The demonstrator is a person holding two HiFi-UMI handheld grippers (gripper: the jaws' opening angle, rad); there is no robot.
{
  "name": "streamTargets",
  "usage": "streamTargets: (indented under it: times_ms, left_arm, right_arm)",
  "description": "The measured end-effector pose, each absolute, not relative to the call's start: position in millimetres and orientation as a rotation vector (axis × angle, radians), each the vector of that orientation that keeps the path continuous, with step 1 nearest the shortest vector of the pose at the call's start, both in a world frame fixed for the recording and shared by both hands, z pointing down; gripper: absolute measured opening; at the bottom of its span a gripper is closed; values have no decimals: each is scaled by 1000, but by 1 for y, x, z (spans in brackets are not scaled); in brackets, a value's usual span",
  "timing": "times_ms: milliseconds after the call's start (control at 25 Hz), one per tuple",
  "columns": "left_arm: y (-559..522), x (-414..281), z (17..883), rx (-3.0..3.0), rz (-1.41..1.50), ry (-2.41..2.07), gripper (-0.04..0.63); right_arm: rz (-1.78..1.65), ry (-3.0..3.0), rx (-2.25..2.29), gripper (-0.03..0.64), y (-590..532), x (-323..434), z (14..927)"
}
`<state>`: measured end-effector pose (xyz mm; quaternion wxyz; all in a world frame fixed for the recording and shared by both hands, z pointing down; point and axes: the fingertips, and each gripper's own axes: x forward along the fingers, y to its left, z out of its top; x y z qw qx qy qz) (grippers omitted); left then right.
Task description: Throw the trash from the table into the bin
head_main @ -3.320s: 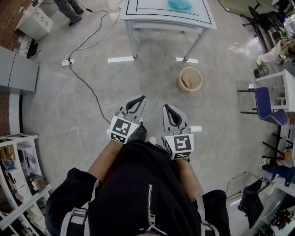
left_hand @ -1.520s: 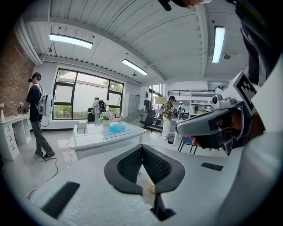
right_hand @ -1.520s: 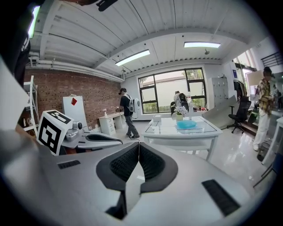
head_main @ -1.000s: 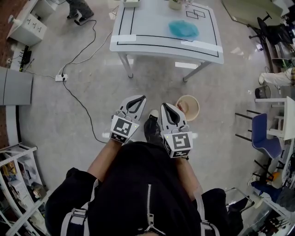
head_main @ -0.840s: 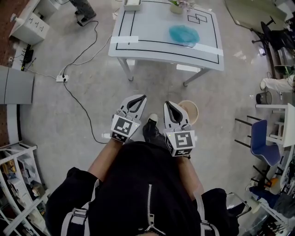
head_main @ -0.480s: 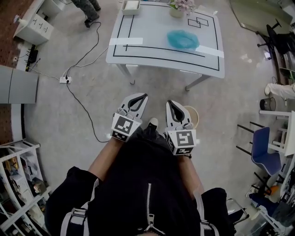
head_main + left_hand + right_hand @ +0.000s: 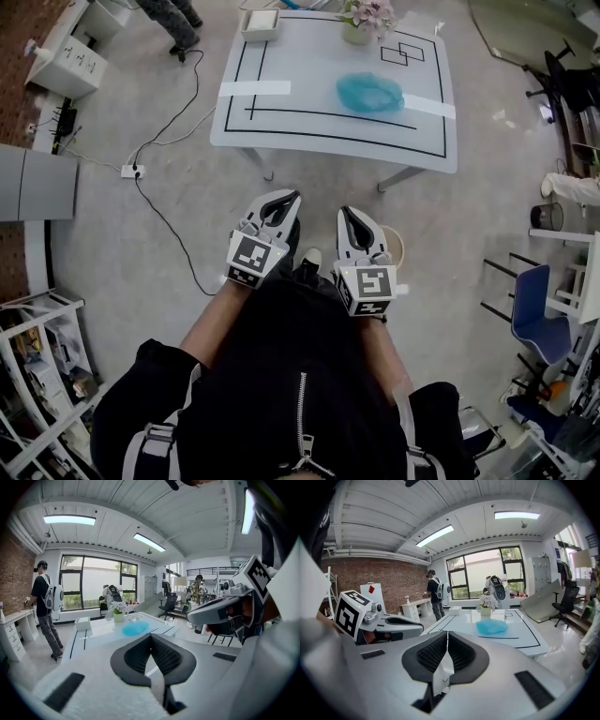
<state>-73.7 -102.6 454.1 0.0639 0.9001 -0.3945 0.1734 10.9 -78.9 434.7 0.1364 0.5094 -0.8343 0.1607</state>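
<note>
1. Head view: the left gripper [image 7: 289, 199] and right gripper [image 7: 344, 216] are held side by side in front of the person's chest. Both point toward the table [image 7: 281, 122], well short of it.
   - The trash [image 7: 369, 92], a crumpled blue thing, lies on the tabletop toward its right half, inside the black outline.
   - A flowerpot [image 7: 361, 19] and a white box [image 7: 260, 21] stand at the far edge.
   - The bin [image 7: 397, 246] stands on the floor just beside the right gripper, partly hidden by it and near the table's right front leg.

2. Left gripper view: this gripper's jaws are pressed together with nothing between them.
   - The trash [image 7: 135, 629] shows straight ahead, beyond the tips and well apart from them.
   - The right gripper [image 7: 220, 612] shows at the right edge.
   - A person with a backpack [image 7: 46, 603] stands far off at the left.

3. Right gripper view: these jaws are also pressed together and empty.
   - The trash [image 7: 491, 626] lies on the table [image 7: 520, 639] ahead and a little to the right, out of reach.
   - The left gripper [image 7: 396, 623] shows at the left.

4. Step in hand, as I judge it: the approach to the table, with nothing picked up yet.

5. The next move calls for closing the gap to the table. One gripper, likely the right since it is nearer the trash and the bin, must then spread its jaws before it comes down on the soft blue heap.
</note>
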Motion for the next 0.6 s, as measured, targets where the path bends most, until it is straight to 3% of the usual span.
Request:
streamTargets:
  times_ms: [600]
  left_arm:
    - [-274, -74, 465, 2778, 414, -1010, 6]
  right_arm:
    - [455, -2341, 1516, 11, -248, -13, 435]
